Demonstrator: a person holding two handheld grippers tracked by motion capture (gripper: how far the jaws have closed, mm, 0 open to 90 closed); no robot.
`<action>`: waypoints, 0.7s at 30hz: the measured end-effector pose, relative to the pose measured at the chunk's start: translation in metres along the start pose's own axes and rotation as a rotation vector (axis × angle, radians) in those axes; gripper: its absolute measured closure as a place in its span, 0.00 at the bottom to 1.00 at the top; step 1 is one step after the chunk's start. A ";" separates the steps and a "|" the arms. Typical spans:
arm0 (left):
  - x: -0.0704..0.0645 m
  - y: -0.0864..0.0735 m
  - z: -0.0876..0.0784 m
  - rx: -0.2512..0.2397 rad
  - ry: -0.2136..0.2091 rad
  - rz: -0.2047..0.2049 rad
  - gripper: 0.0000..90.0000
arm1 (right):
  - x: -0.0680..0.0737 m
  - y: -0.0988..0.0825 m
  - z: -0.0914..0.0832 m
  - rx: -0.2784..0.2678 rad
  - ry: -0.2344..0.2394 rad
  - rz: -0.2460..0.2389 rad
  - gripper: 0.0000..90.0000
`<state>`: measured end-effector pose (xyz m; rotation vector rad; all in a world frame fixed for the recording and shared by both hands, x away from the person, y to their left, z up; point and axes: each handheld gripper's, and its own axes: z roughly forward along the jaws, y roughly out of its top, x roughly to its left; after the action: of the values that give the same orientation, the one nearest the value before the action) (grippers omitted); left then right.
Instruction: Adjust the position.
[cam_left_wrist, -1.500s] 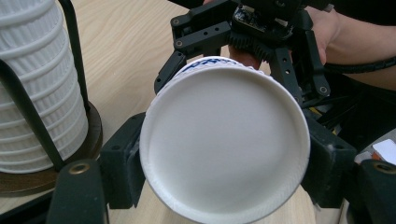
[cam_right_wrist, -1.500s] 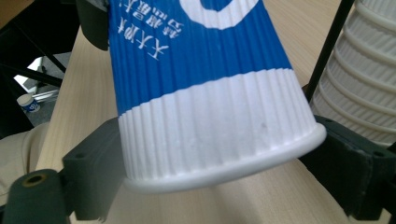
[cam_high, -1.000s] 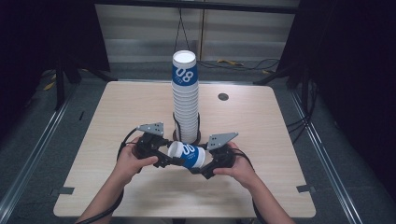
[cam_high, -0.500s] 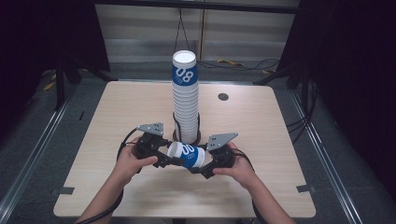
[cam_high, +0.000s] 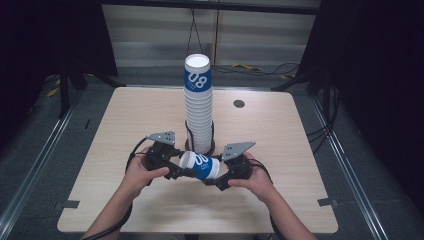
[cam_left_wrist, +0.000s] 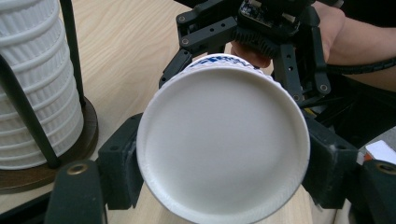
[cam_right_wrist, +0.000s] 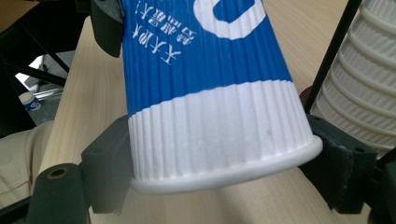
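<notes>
A blue-and-white ribbed paper cup (cam_high: 199, 166) lies level above the table's near middle, held between both grippers. My left gripper (cam_high: 181, 167) is shut on its white closed end (cam_left_wrist: 224, 144), with a black jaw on each side. My right gripper (cam_high: 216, 175) holds the rim end (cam_right_wrist: 219, 158). Its jaws have just been closing with the cup between them, and both pads now press on it. The right gripper (cam_left_wrist: 261, 37) shows behind the cup in the left gripper view. Just beyond stands a tall stack of cups (cam_high: 198, 110).
The stack rests in a holder with a round dark base (cam_high: 200, 146) and thin black rods (cam_left_wrist: 70, 51). A small dark round hole (cam_high: 239, 104) marks the table's far right. Light wooden table (cam_high: 125, 120) with bare room on both sides; cables lie on the floor behind.
Both hands, both grippers and the cup keep their places in the high view; no shift shows.
</notes>
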<state>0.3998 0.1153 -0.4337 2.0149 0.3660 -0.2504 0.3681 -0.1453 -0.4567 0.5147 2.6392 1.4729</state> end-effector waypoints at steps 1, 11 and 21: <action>0.000 0.000 0.000 -0.005 -0.001 -0.001 0.29 | 0.000 0.000 0.000 -0.003 0.000 0.001 0.21; 0.001 0.001 -0.001 0.008 0.017 0.005 0.17 | -0.002 -0.002 -0.002 0.016 -0.004 0.013 0.22; -0.001 0.001 -0.001 0.055 0.053 0.040 0.17 | -0.004 -0.003 -0.009 0.063 -0.013 0.019 0.22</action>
<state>0.3991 0.1157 -0.4316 2.0839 0.3553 -0.1847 0.3689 -0.1550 -0.4551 0.5549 2.6857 1.3899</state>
